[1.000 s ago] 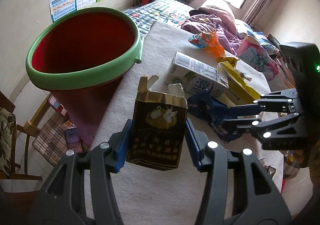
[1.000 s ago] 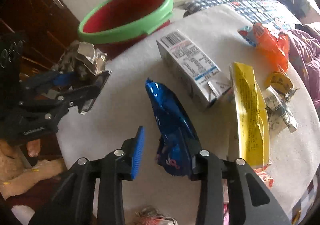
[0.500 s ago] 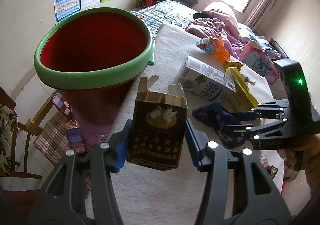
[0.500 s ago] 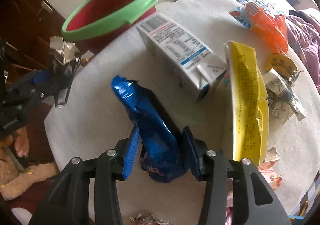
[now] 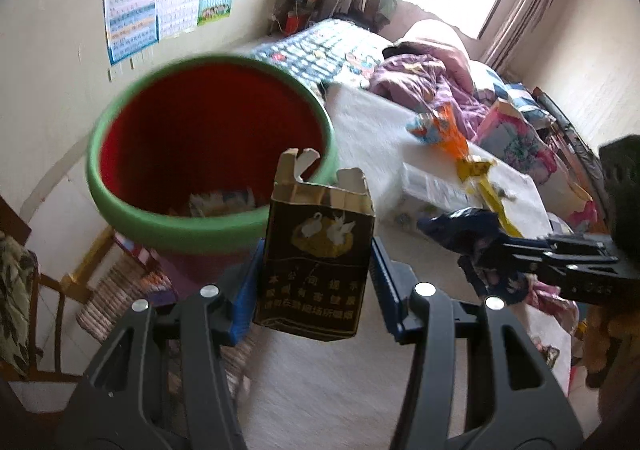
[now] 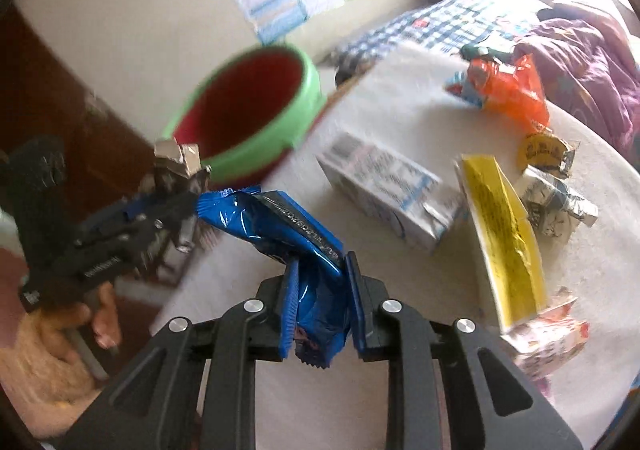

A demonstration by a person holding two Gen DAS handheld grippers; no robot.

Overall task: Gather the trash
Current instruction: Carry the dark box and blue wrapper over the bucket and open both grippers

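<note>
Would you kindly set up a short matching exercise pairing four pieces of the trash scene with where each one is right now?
Things:
1. dark cigarette pack
2. blue wrapper
3. yellow packet
4. red bin

Places:
A. lying on the white table
B. between the right gripper fingers
C. beside the table, on the left
D. between the left gripper fingers

Pairs: 1-D, 2-B, 3-A, 4-C
</note>
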